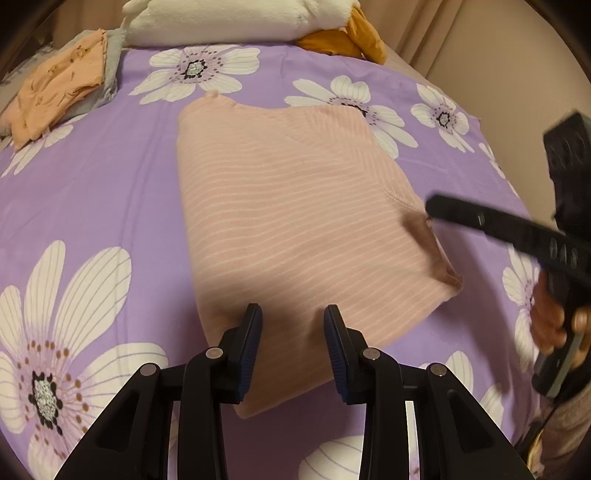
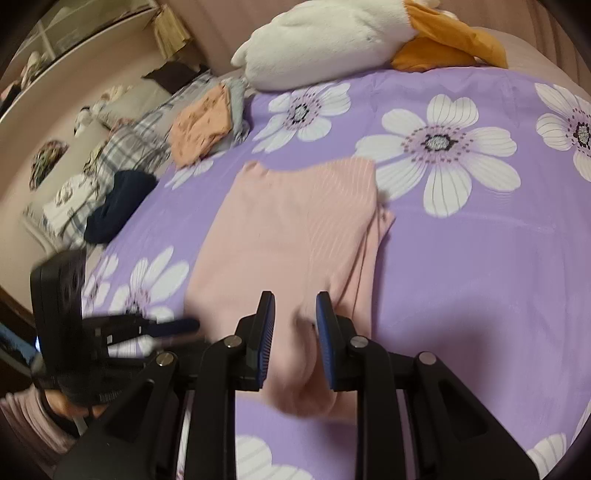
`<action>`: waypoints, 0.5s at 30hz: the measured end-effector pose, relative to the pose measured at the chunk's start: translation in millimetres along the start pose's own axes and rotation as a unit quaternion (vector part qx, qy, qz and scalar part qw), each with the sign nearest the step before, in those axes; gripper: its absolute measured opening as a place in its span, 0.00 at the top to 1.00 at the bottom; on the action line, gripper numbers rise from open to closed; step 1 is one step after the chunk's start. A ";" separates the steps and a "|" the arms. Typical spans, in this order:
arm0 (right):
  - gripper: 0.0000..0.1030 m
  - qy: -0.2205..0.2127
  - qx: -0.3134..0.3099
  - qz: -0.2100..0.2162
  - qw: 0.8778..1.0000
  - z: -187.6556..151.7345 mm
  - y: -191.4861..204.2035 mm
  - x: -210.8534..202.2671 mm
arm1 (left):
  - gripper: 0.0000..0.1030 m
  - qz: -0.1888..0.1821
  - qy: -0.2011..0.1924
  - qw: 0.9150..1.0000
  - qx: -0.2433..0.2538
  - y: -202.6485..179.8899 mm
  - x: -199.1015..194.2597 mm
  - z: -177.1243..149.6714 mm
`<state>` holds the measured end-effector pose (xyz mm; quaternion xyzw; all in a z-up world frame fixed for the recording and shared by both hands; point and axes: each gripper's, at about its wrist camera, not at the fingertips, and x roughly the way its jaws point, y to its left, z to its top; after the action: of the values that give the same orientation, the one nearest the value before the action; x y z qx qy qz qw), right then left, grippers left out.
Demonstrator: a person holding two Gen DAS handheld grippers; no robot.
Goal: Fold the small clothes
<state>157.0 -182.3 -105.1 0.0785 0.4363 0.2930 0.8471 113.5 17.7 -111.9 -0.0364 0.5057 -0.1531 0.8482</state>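
A pink striped garment (image 1: 291, 206) lies folded on the purple flowered bedspread (image 1: 110, 177); it also shows in the right wrist view (image 2: 295, 229). My left gripper (image 1: 293, 325) is open over the garment's near edge, with nothing between its jaws. My right gripper (image 2: 294, 314) is open over the garment's near right corner, the cloth lying under and between its jaws without being pinched. The right gripper also shows in the left wrist view (image 1: 436, 208), at the garment's right edge. The left gripper shows blurred in the right wrist view (image 2: 184, 326).
A folded orange and grey stack (image 1: 62, 81) lies at the far left of the bed. A white plush toy (image 1: 236, 18) with orange parts lies at the head. A dark blue garment (image 2: 118, 206) and plaid bedding (image 2: 129, 147) lie off the left edge.
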 end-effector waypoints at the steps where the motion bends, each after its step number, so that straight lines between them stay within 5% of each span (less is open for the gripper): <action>1: 0.77 0.004 -0.002 -0.006 1.000 -4.0 0.1 1.5 | 0.66 0.001 0.000 1.000 0.000 -0.4 0.4 -0.3; 15: 0.80 0.039 0.036 -0.042 0.998 -37.2 -23.7 16.5 | 0.67 0.006 -0.001 1.000 -0.001 1.4 0.2 -5.7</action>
<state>145.4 -196.9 -148.4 0.0793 0.4826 0.2441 0.8374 108.9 19.5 -115.2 -0.0347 0.5051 -0.1473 0.8497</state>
